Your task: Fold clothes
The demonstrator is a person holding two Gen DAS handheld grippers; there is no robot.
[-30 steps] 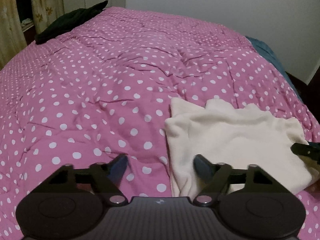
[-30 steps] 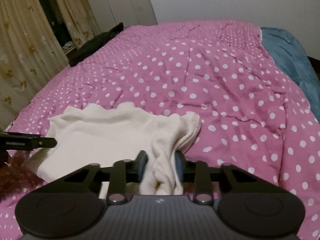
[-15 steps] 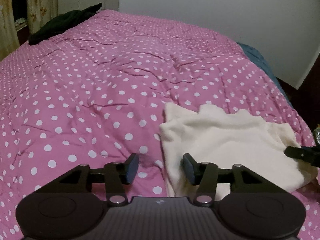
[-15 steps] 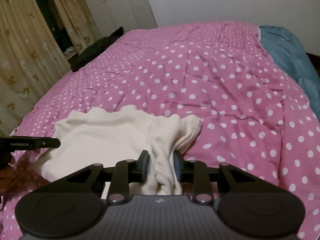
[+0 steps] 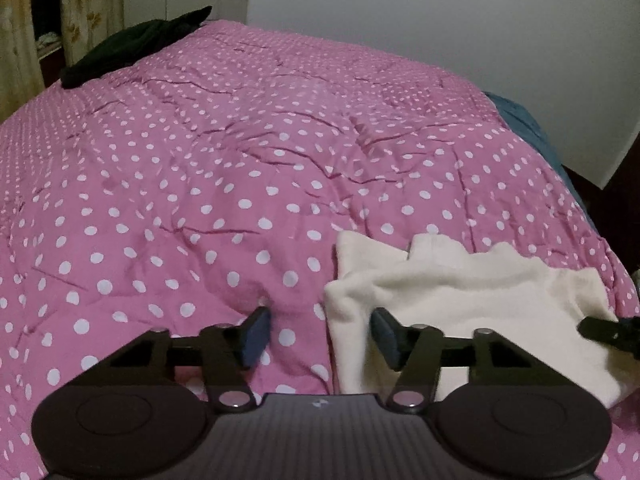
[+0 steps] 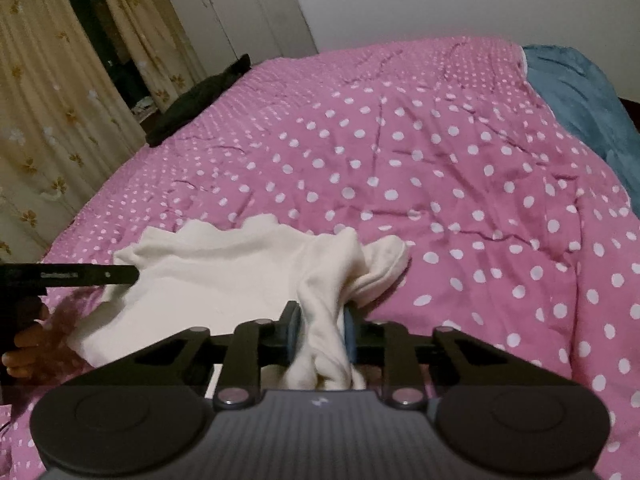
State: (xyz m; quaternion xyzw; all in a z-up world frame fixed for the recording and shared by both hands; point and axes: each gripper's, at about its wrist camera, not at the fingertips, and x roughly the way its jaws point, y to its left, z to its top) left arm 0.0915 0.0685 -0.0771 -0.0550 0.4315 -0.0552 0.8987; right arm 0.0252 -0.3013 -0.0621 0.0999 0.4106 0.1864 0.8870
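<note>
A cream-white garment [image 5: 472,304] lies partly folded near the front edge of a pink polka-dot bed cover [image 5: 240,160]. My left gripper [image 5: 318,336] is open; its jaws stand on either side of the garment's left edge without holding it. My right gripper [image 6: 320,330] is shut on a bunched fold at the garment's right side [image 6: 324,320]. The garment's flat body [image 6: 224,280] spreads to the left in the right wrist view, where the left gripper [image 6: 72,274] shows as a dark bar at its left edge. The right gripper's tip [image 5: 604,330] shows at the garment's right edge.
A black garment [image 5: 128,50] lies at the bed's far left corner, also in the right wrist view [image 6: 196,100]. A blue blanket [image 6: 580,96] lies along the bed's right side. Floral curtains [image 6: 52,112] hang at the left. A white wall [image 5: 440,12] stands behind the bed.
The left gripper's jaws narrowed half a second ago and have opened wider again around the garment's left edge. The right gripper stays shut on the fold.
</note>
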